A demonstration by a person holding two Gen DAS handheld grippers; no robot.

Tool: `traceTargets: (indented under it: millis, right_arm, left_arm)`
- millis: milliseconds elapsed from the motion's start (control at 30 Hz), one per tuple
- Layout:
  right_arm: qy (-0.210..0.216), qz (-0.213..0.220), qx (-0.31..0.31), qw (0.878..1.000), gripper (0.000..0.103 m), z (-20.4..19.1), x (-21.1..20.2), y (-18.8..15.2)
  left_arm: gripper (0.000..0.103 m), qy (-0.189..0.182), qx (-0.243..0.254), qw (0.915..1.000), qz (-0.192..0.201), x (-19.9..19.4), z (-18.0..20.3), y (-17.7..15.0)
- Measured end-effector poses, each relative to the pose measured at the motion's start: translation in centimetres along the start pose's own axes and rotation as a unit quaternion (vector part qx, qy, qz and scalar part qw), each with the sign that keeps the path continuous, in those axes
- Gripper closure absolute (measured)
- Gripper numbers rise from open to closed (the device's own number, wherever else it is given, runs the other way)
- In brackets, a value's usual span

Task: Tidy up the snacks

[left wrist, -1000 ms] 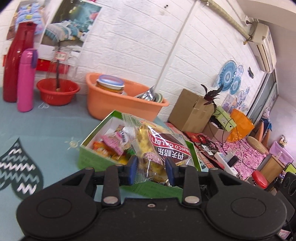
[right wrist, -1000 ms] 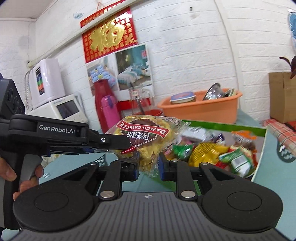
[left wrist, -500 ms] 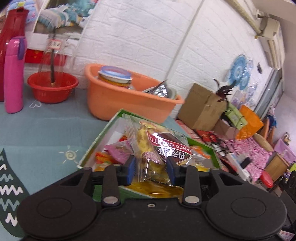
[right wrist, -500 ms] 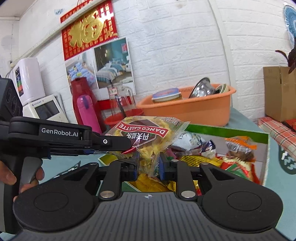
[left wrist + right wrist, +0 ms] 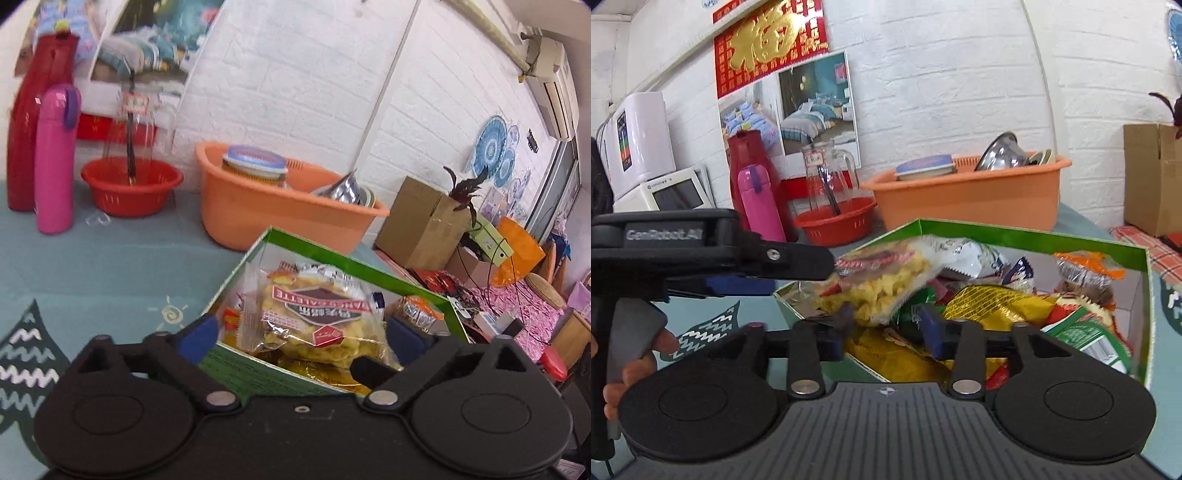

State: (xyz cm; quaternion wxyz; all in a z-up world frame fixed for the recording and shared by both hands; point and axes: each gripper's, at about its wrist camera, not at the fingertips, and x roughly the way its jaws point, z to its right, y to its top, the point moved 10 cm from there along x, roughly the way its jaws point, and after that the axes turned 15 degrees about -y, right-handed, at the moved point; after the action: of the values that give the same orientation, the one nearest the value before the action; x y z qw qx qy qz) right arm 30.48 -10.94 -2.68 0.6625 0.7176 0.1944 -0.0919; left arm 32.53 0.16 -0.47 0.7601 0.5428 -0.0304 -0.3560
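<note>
- Clear-wrapped yellow galette packet with red-and-brown label (image 5: pixel 314 321) lying flat atop the snack pile in the green open-topped cardboard box (image 5: pixel 258 373), near corner. Released there, judged a drop-off for sorting.
- Left gripper (image 5: pixel 301 334) spread to its widest, blue pads (image 5: pixel 195 332) clear of the wrapper on both sides, gripping nothing.
- Right gripper (image 5: pixel 886 325) jaws just been opening, packet edge between them, pads not pressing, wrapper looks free.
- Both tools low at box rim, likely for a short fall.
- Orange plastic basin (image 5: pixel 280 218) behind box, untouched.
</note>
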Motion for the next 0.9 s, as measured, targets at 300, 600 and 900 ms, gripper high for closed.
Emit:
traceTargets:
  millis: [300, 600, 900]
  right_arm:
    - [-0.047, 0.023, -0.012, 0.999, 0.000, 1.8, -6.5, 1.7]
    - [-0.062, 0.038, -0.039, 0.997, 0.000, 3.6, -14.8, 2.8]
    - [-0.081, 0.014, -0.065, 0.994, 0.000, 5.1, -17.3, -1.8]
  left_arm:
    - [0.000, 0.021, 0.014, 0.9996, 0.014, -5.1, 5.0, -0.5]
    - [0.000, 0.072, 0.064, 0.9949, 0.027, -10.3, 11.6, -1.9]
    - [0.000, 0.083, 0.047, 0.9953, -0.012, -10.6, 13.6, -9.2]
